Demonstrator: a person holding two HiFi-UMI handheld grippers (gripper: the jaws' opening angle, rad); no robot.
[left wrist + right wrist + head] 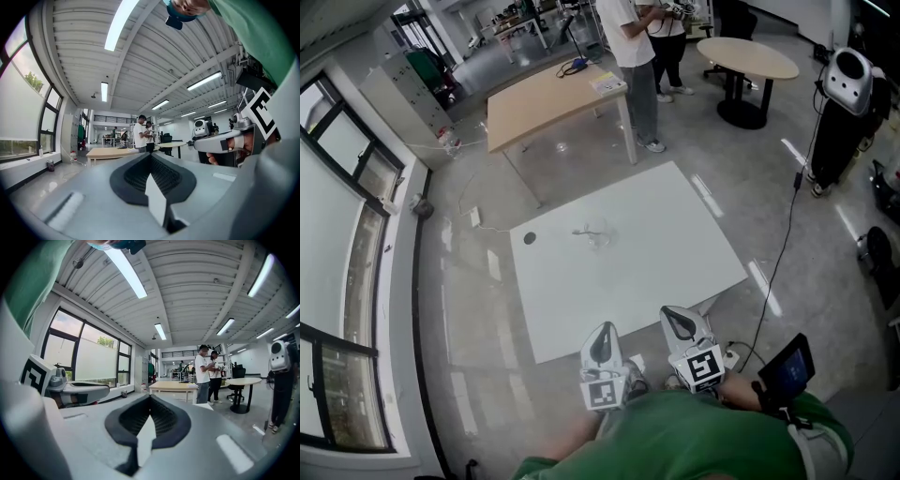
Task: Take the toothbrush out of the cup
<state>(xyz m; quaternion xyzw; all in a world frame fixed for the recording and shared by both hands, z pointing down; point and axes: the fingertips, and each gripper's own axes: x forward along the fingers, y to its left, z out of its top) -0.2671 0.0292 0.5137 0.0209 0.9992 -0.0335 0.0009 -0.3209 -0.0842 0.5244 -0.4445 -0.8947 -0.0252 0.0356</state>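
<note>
From your head view, the white desk (pixel 675 244) sits in the middle of the floor. The clear cup (pixel 598 236) stands near the desk's centre, well apart from both tools. A thin pale streak that looks like the toothbrush (pixel 583 231) leans out of the cup toward the left, though it is too faint to be sure. A small dark disc (pixel 530 238) lies on the desk, left of the cup. Your left tool (pixel 603 330) and right tool (pixel 675 317) are side by side at the desk's near edge, close to your chest.

In your left gripper view, the left tool (pixel 151 155) has its jaws pressed together with nothing between them.

In your right gripper view, the right tool (pixel 150 398) is likewise closed and empty. It points toward a wooden table (pixel 173 386) and two people (pixel 203 373) far ahead.
</note>
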